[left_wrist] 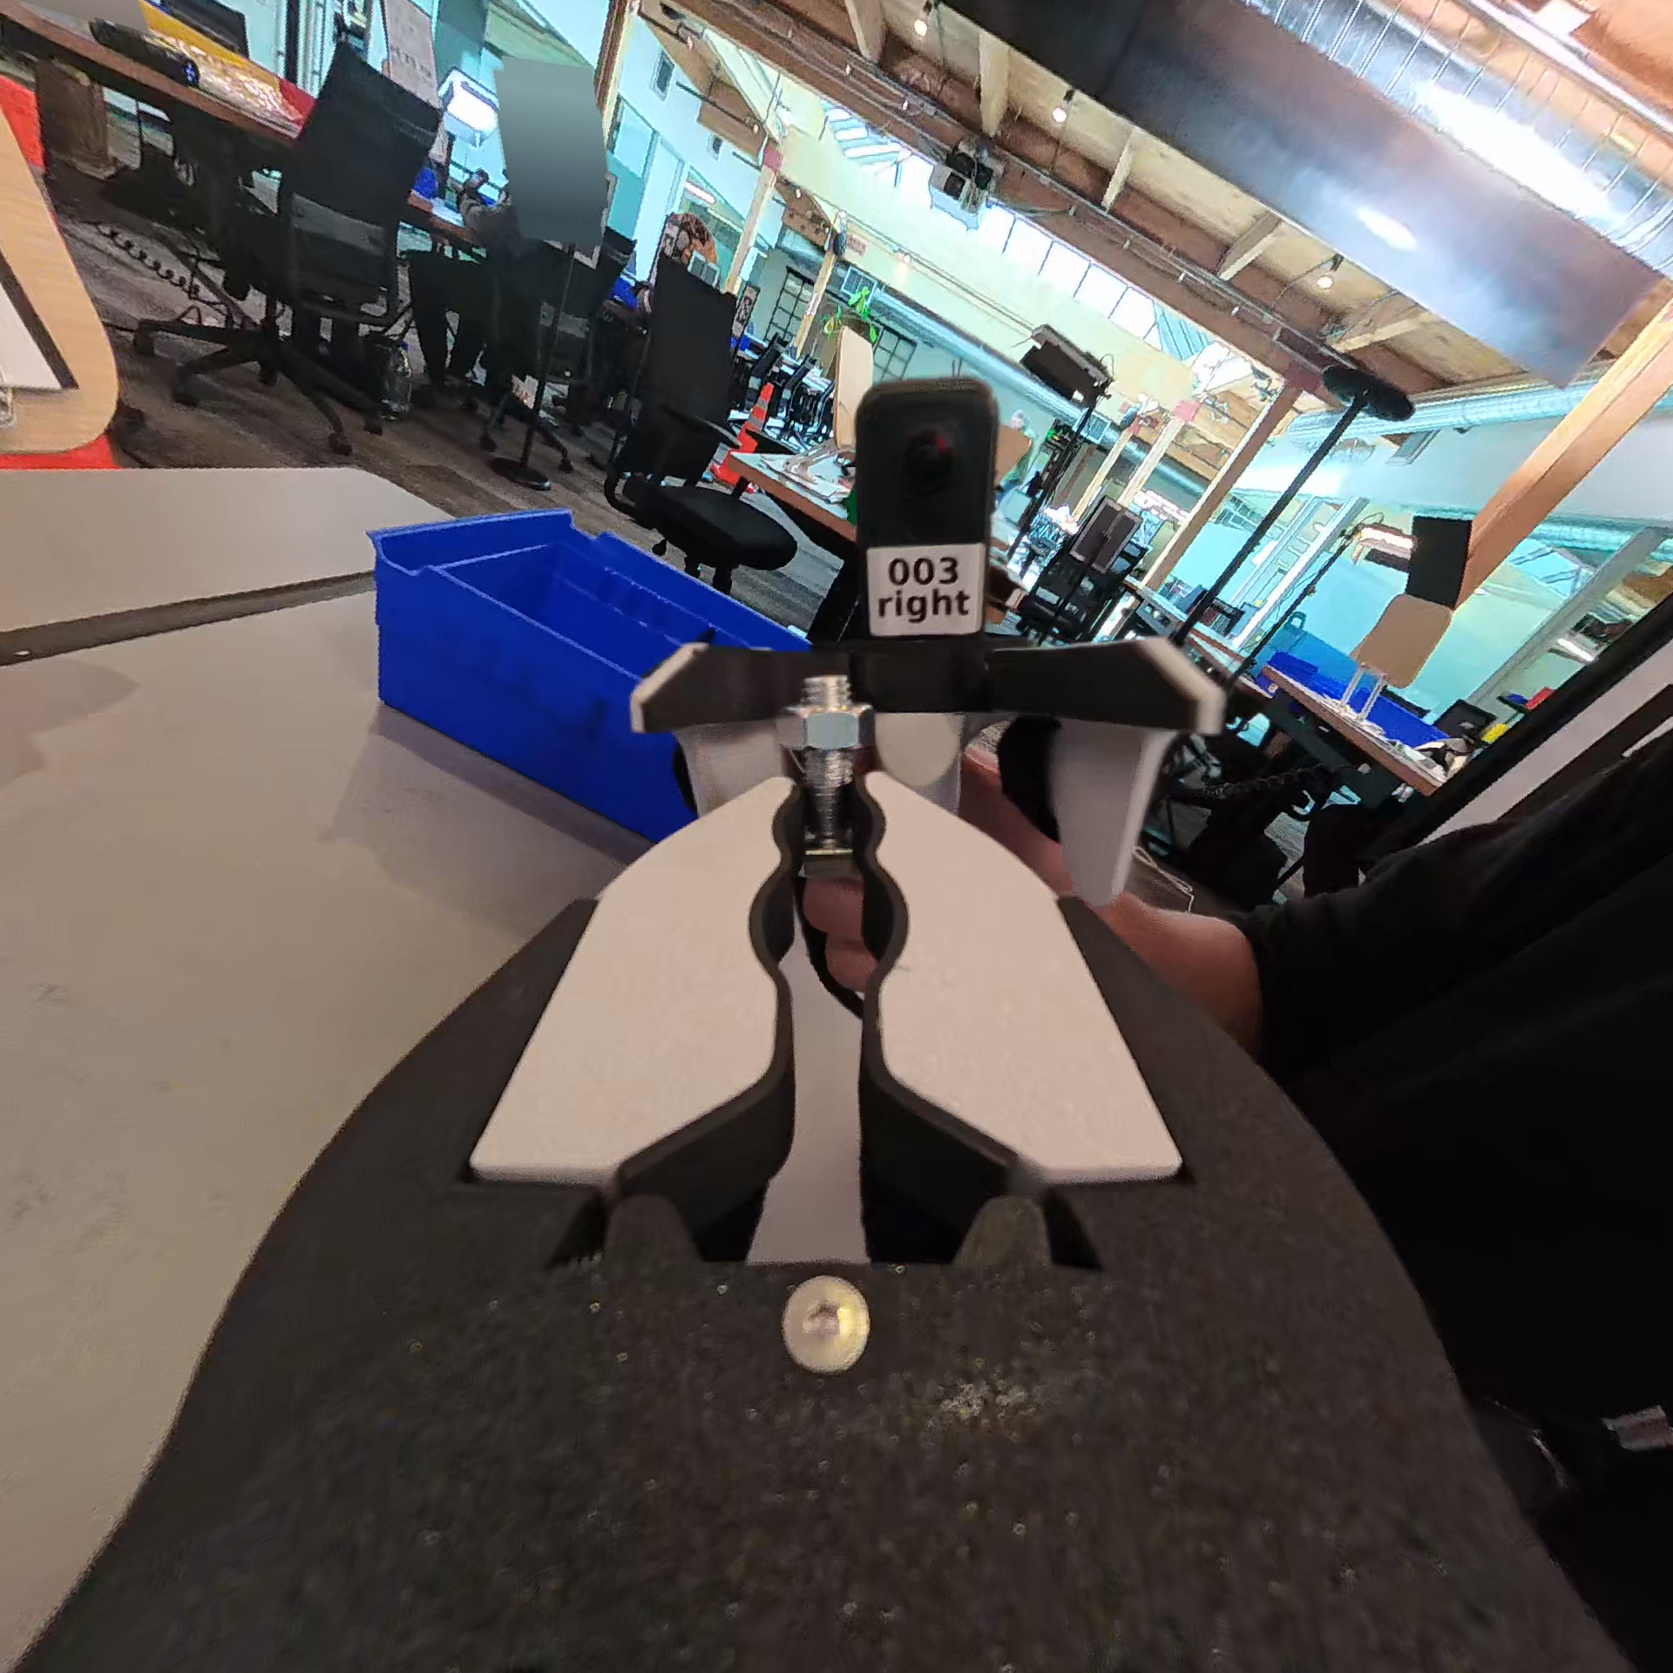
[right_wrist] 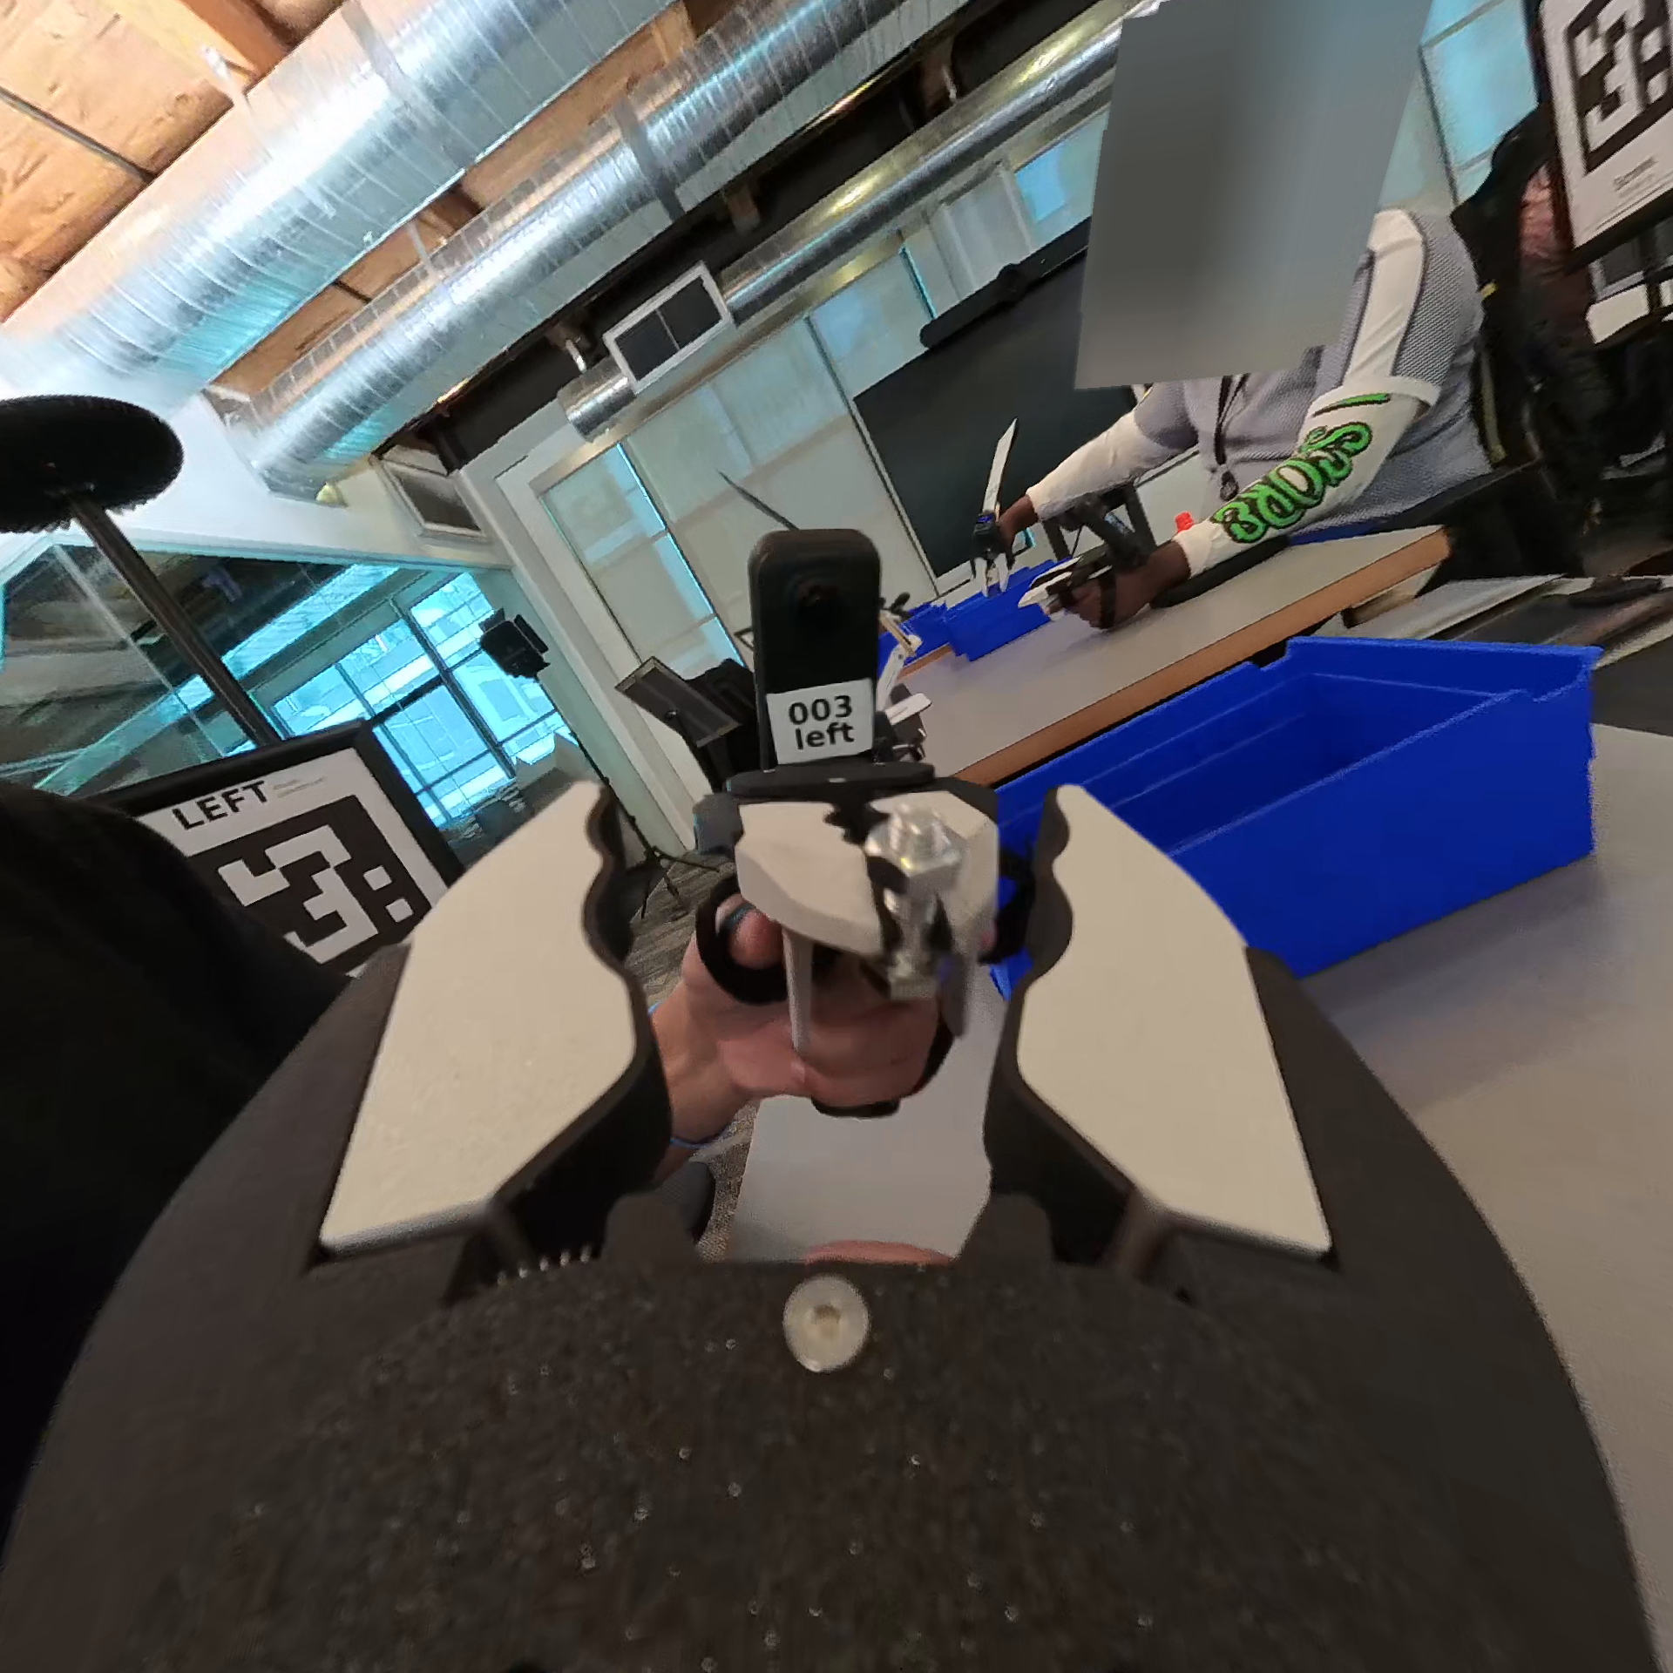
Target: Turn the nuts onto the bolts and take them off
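Note:
My left gripper (left_wrist: 826,788) is shut on a steel bolt (left_wrist: 826,819). It grips the lower shank just above the head, and the bolt stands upright. A hex nut (left_wrist: 826,727) sits on the thread near the top, with a few threads showing above it. My right gripper (right_wrist: 833,815) is open and empty, its fingers (right_wrist: 507,996) spread wide. It faces the left gripper (right_wrist: 883,869), the bolt (right_wrist: 910,932) and the nut (right_wrist: 914,851) from a short distance. In the left wrist view the right gripper (left_wrist: 1005,797) shows just behind the bolt.
A blue plastic bin (left_wrist: 507,634) stands on the grey table (left_wrist: 181,905) beside both grippers; it also shows in the right wrist view (right_wrist: 1358,797). A black-and-white marker board (right_wrist: 299,869) stands to the left. Another person (right_wrist: 1267,507) works at a farther table. Office chairs (left_wrist: 344,226) stand behind. Left and right tips are no more than a few centimetres apart.

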A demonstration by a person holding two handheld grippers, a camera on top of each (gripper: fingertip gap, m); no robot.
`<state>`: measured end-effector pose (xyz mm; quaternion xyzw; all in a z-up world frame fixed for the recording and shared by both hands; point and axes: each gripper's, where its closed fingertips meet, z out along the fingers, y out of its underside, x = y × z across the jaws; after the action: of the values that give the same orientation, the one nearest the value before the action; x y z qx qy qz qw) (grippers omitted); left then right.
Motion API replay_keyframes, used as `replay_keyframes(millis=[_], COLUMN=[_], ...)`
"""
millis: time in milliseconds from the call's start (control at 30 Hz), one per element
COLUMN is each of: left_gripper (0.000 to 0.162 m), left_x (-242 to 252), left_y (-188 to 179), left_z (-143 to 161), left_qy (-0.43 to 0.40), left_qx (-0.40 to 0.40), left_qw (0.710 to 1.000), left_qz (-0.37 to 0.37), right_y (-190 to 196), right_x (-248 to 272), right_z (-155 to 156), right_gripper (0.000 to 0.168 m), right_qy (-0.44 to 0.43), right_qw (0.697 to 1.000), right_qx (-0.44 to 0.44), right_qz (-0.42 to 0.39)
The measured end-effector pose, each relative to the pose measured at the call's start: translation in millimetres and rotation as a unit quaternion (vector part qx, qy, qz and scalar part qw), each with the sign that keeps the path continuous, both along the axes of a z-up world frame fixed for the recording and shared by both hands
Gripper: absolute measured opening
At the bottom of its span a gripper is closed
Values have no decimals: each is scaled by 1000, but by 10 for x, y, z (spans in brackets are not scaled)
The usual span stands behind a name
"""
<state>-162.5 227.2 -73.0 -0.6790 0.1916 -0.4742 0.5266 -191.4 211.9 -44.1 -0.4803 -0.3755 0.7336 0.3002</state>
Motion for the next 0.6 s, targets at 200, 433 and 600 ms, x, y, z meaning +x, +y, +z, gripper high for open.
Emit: replay_keyframes(millis=[200,433,600], left_gripper=[8,8,8], left_x=[-56,87,36], left_y=[-4,-20,-36], left_z=[32,-76,-40], left_qy=[-10,5,1], left_qx=[3,-8,-3], left_qw=[1000,1000,1000], left_qz=[-1,-23,-23], right_y=[-71,-168,46], right_x=[210,-71,88], right_z=[-49,-51,-32], right_gripper=[78,85,81], right_qy=[4,-5,-9], right_qw=[1000,999,1000], right_qx=[-2,12,22], right_qz=[19,41,4])
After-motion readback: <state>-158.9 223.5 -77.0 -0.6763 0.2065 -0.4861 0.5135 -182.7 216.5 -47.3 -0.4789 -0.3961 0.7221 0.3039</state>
